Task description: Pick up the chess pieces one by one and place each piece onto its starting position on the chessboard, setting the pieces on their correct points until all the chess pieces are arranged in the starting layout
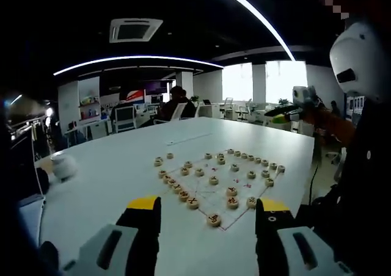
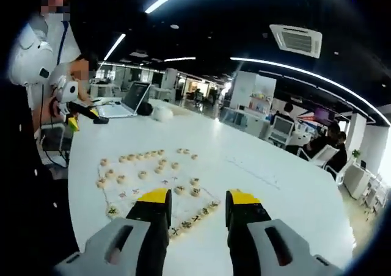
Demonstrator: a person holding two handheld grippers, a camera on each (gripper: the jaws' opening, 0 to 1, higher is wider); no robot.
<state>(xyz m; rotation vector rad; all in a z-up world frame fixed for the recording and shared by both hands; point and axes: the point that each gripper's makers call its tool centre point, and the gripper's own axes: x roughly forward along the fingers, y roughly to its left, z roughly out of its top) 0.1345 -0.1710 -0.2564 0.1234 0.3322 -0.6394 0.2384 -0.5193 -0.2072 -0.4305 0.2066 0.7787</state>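
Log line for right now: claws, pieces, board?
left claw: open, empty, above table | right claw: open, empty | chess pieces: on chessboard, rows partly set | white table

Round wooden chess pieces (image 1: 213,180) with dark characters lie flat on the thin, red-lined chessboard (image 1: 208,196) before me. Most sit in rows along its edges; a few (image 1: 160,160) rest just off it.

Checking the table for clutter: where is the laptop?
In the right gripper view, the laptop sits open at the table's far left end, beyond the chess pieces.
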